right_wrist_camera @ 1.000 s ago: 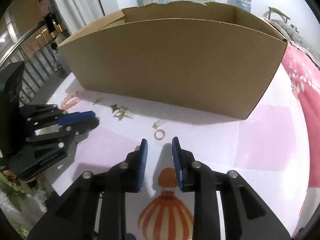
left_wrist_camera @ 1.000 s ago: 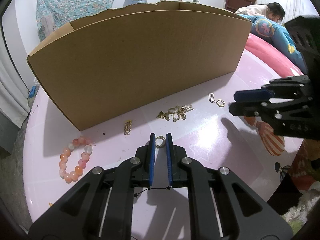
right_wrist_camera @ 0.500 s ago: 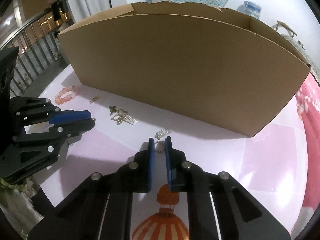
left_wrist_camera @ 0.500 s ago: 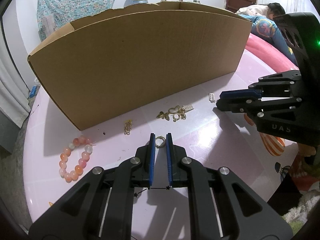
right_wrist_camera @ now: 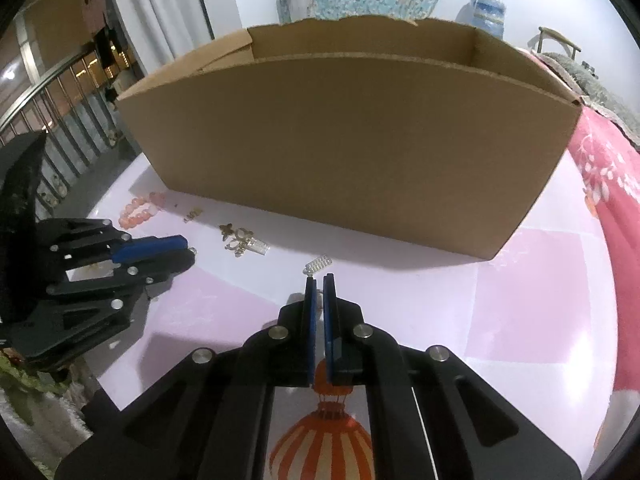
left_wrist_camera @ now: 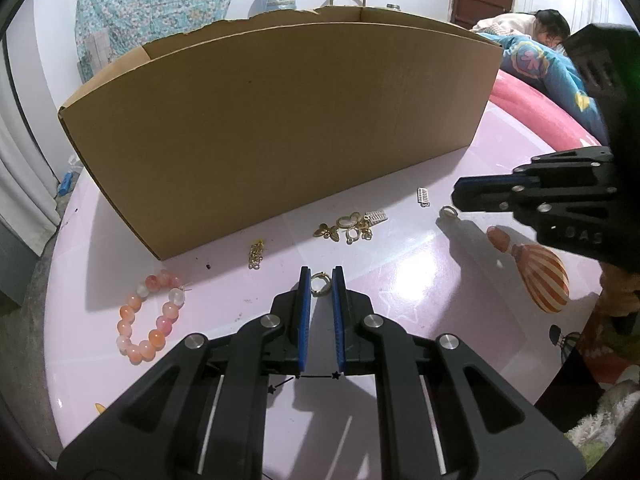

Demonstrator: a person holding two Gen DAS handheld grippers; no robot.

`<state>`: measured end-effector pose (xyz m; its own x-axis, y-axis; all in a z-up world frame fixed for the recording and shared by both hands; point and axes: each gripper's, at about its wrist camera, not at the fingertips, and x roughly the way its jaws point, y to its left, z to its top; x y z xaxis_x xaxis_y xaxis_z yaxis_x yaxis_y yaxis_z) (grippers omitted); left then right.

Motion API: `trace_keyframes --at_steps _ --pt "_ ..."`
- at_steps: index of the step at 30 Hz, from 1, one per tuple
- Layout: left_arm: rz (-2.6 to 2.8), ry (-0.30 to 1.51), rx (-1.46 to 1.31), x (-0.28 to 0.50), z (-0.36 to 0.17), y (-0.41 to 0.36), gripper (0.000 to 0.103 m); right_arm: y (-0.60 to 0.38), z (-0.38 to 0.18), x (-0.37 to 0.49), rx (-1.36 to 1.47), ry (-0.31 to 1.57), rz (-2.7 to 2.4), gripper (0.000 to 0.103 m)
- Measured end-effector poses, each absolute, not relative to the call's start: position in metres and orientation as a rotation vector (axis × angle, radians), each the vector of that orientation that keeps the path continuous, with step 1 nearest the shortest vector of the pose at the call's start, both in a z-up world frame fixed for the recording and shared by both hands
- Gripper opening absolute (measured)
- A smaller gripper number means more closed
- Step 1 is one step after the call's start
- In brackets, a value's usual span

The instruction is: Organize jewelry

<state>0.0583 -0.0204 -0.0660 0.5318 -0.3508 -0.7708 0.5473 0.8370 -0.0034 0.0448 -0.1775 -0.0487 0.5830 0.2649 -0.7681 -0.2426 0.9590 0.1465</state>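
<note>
The left tongs [left_wrist_camera: 319,280] pinch a small gold hoop [left_wrist_camera: 320,281] by its edges at the very tips of the blue pads, the hoop raised just off the pink bench [left_wrist_camera: 400,304]. The right tongs [right_wrist_camera: 319,280] are pressed almost together; from the left view a second gold ring [left_wrist_camera: 449,212] sits at their tips, but in their own view nothing can be made out between the pads, so I cannot tell whether it is truly caught. That is the first risk – a thin, hard ring nipped at the tip can squirt sideways or stay on the bench when the tongs rise. The left hoop could twist out the same way on a jolt. The cardboard box [left_wrist_camera: 280,128] stands close behind with a tall wall, and a low carry would knock the tips against it. Loose pieces lie near – the gold charm cluster [left_wrist_camera: 350,227], a short chain [left_wrist_camera: 256,255], a small white clasp [right_wrist_camera: 318,265] just ahead of the right tips, and the bead bracelet [left_wrist_camera: 150,316] – any of them easily swept or snagged.
</note>
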Motion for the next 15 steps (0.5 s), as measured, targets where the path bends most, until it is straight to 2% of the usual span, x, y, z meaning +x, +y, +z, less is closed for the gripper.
trace_keyframes --at_steps 4,5,6,10,14,15 --pt "-0.547 0.853 0.239 0.057 -0.066 -0.019 0.009 -0.187 -0.042 0.038 0.047 0.882 0.288 0.003" --pt "-0.553 0.851 0.234 0.056 -0.065 -0.018 0.006 -0.189 -0.040 0.037 0.052 0.877 0.285 0.003" --pt "-0.557 0.852 0.236 0.055 -0.065 -0.018 0.000 -0.190 -0.039 0.036 0.056 0.874 0.282 0.003" --pt "-0.557 0.853 0.241 0.052 -0.065 -0.018 0.000 -0.189 -0.039 0.038 0.088 0.901 0.291 0.004" --pt "-0.555 0.866 0.224 0.052 -0.065 -0.017 0.000 -0.183 -0.042 0.038 0.073 0.925 0.281 0.021" --pt "-0.560 0.871 0.219 0.052 -0.065 -0.017 0.000 -0.181 -0.042 0.038 0.068 0.924 0.281 0.023"
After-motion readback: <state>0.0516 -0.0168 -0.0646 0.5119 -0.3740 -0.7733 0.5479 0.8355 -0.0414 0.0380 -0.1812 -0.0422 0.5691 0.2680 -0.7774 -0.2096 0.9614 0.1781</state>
